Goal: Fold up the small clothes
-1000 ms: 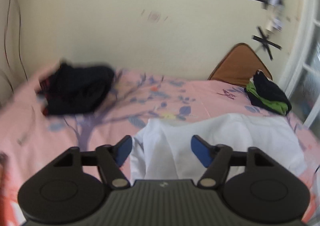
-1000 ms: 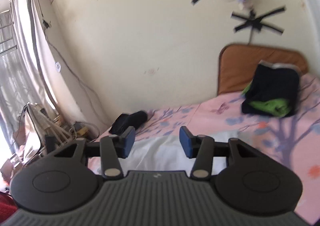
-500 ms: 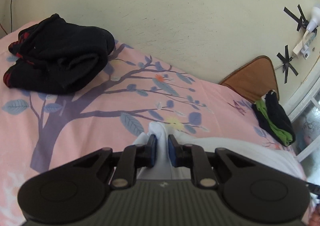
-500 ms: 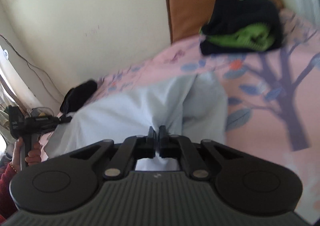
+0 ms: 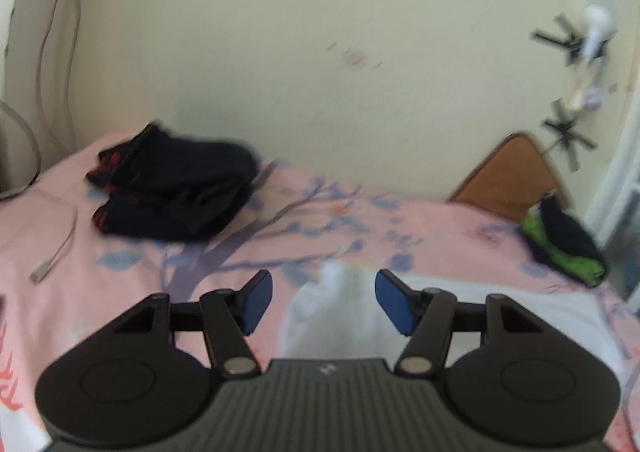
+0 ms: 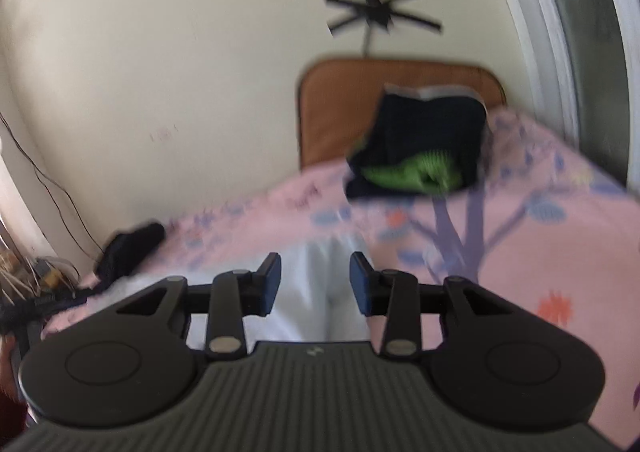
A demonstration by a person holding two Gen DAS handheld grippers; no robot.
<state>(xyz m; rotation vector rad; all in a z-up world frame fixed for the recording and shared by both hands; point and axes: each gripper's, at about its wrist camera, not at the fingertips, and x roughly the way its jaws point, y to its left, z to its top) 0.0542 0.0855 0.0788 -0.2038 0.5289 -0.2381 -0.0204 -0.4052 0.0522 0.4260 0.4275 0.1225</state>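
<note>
A white garment [image 5: 332, 316] lies on the pink tree-print bedsheet [image 5: 120, 292]. My left gripper [image 5: 323, 302] hovers over one end of it, jaws opening, a raised fold of the cloth between the blue pads [image 5: 256, 304] but not pressed. In the right wrist view the same white garment [image 6: 312, 292] runs under my right gripper [image 6: 314, 284], whose jaws are also opening with the cloth loose between them. Both views are blurred.
A folded black and red garment [image 5: 172, 191] sits at the far left of the bed. A black and green folded pile [image 6: 420, 147] lies by the brown headboard cushion [image 6: 332, 107]. A white cable [image 5: 56, 252] trails on the sheet. A window frame [image 6: 560, 31] is at the right.
Both grippers pinched shut on the white garment half a second ago and have since let it go. Both have tilted up, away from the cloth.
</note>
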